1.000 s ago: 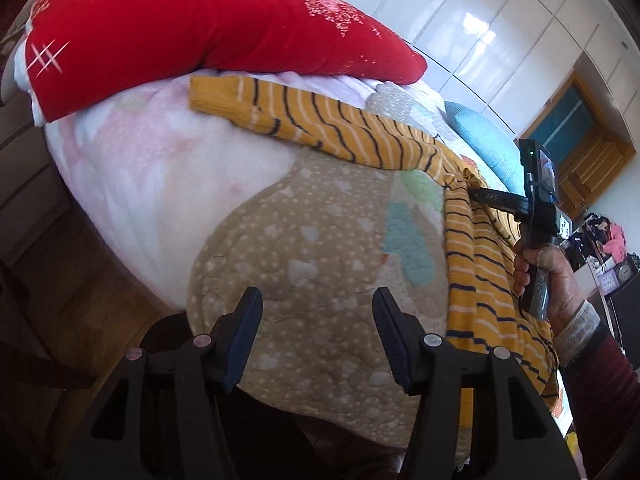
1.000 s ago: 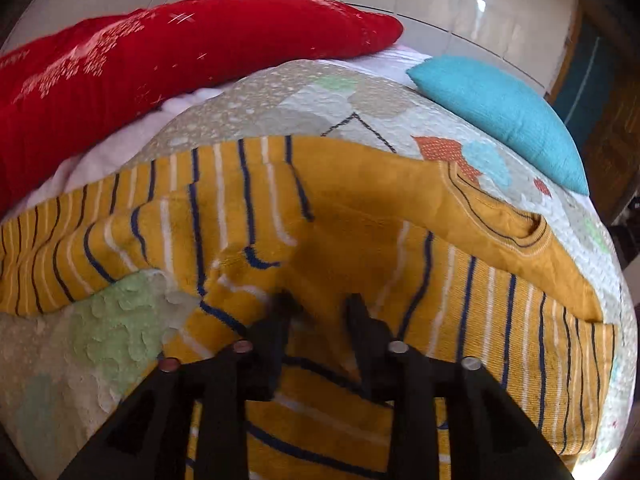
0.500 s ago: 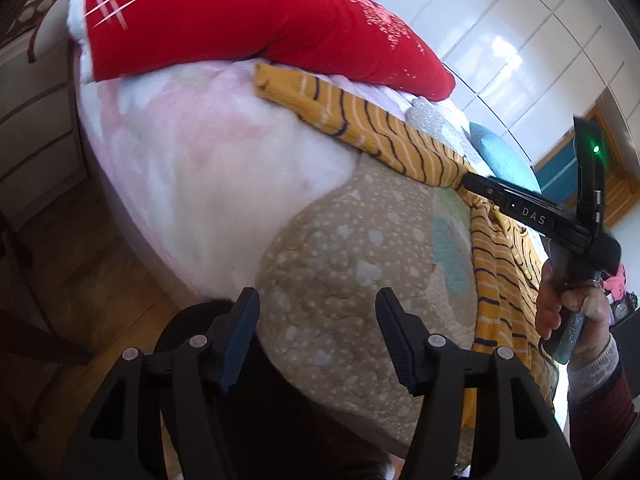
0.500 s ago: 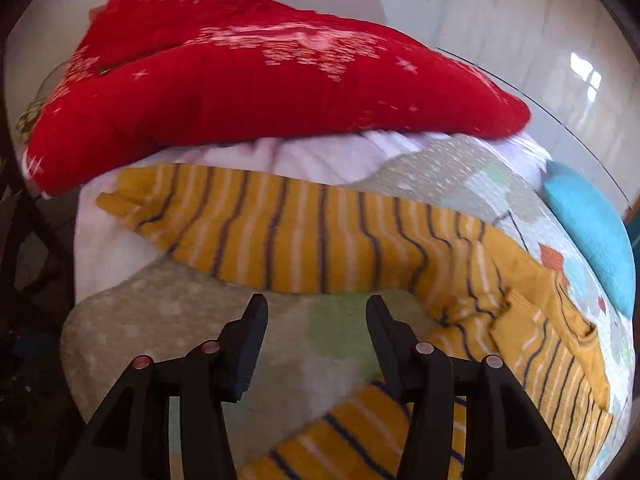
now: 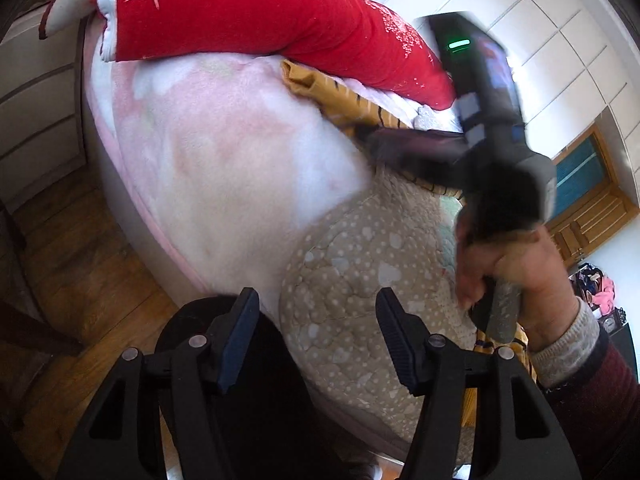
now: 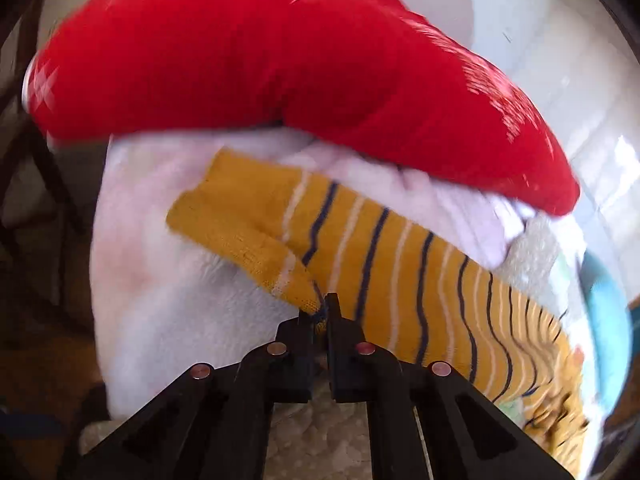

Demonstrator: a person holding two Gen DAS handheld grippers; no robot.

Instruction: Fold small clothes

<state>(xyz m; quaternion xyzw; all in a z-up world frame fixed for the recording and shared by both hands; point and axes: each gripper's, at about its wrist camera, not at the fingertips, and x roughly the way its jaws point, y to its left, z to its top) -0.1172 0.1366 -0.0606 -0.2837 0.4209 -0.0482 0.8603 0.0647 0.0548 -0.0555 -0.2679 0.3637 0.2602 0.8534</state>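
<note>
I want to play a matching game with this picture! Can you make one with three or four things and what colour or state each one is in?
Things:
1. pillow
2. sweater sleeve
3. left hand-held gripper
4. right hand-held gripper

States:
A. open, nothing between its fingers
B. red, with white patterns
C. shut, pinching knitted fabric
D. mustard yellow with dark and white stripes

Right pairs: 1-B, 2-D, 3-A, 4-C. The right hand-held gripper's jaws have just been closing, and now they pinch the lower edge of the sweater sleeve near its cuff.
</note>
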